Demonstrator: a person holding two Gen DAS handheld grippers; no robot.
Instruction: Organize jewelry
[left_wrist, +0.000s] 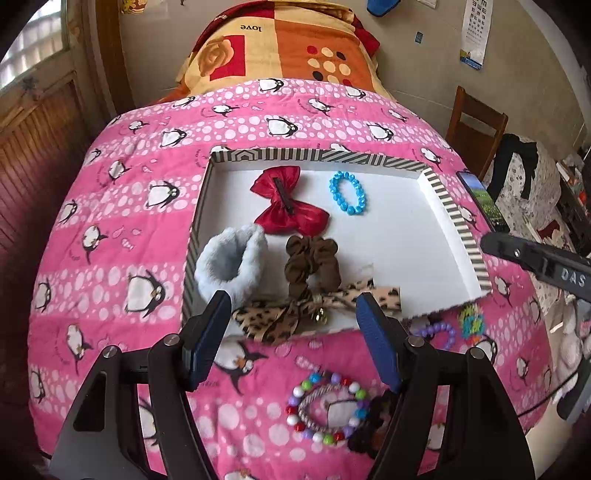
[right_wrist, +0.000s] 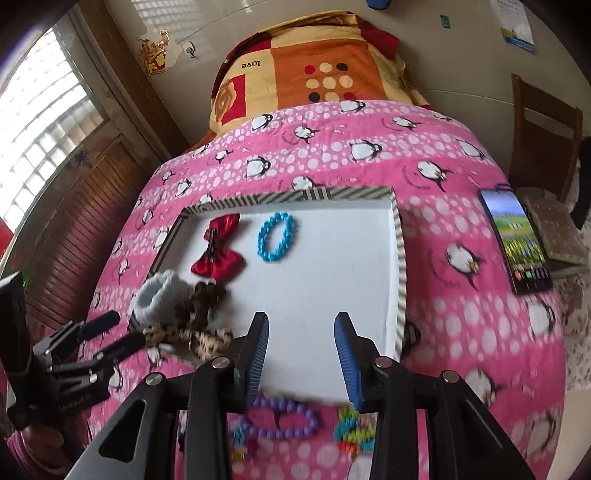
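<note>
Hovering near the striped-rimmed white cardboard tray (left_wrist: 458, 221), both grippers, left (left_wrist: 295, 332) and right (right_wrist: 301, 354), keep jaws apart and empty, while a multicoloured bead bracelet (left_wrist: 327, 408) lies outside the tray's near edge.

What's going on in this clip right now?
A person with a gripper in each hand is sorting jewelry and hair accessories into a striped tray on a pink bedspread. Both the left gripper and the right gripper are open and empty. A red bow, blue bracelet and scrunchies are in; a multicolored bead bracelet and purple bracelet remain outside.
</note>
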